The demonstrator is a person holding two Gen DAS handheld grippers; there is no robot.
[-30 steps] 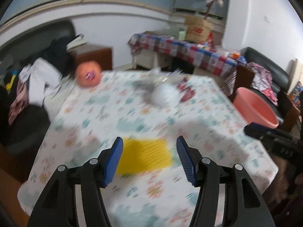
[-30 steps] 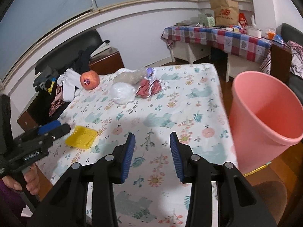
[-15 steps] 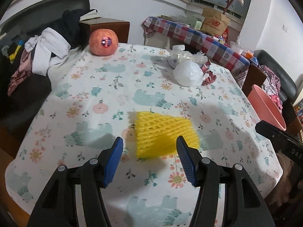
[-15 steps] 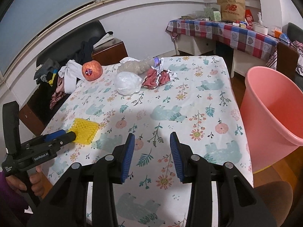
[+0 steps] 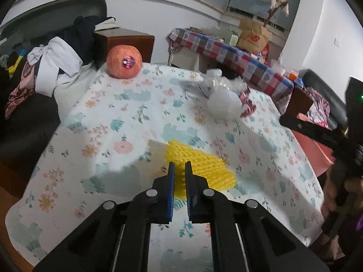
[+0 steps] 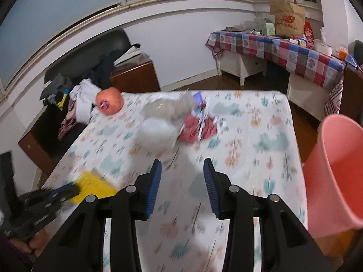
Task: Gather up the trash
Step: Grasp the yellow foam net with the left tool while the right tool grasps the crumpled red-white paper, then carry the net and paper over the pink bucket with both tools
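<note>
Left claw (image 5: 179, 170) has just been closing; its blue ribbed pads now stand narrow, pinched on the near edge of the yellow foam fruit net (image 5: 199, 170). Net lies flat on the table with the floral and bear-print cloth (image 5: 127, 122), near the front edge, and a strip of yellow shows between the pads. In the right wrist view the same net (image 6: 96, 184) sits at the table's (image 6: 261, 158) front-left corner with the left claw (image 6: 68, 189) on it; that view is motion-blurred.

Right claw (image 6: 182, 181) hovers above the table's middle, jaws partly apart, nothing between them.

Other trash is grouped toward the far side of the table:
- white crumpled plastic bag (image 6: 156, 133)
- clear crinkled plastic wrap (image 6: 170, 107) just behind it, touching
- red and white crumpled snack wrapper (image 6: 199, 128) just right of the bag

Round orange-red fruit with a sticker (image 5: 124, 61) sits at the far left corner, well apart from the trash.

Pink plastic bucket (image 6: 338, 170) stands off the table's right edge, open top facing up.

A hand (image 6: 34, 244) grips the left tool's handle at lower left of the right wrist view.
</note>
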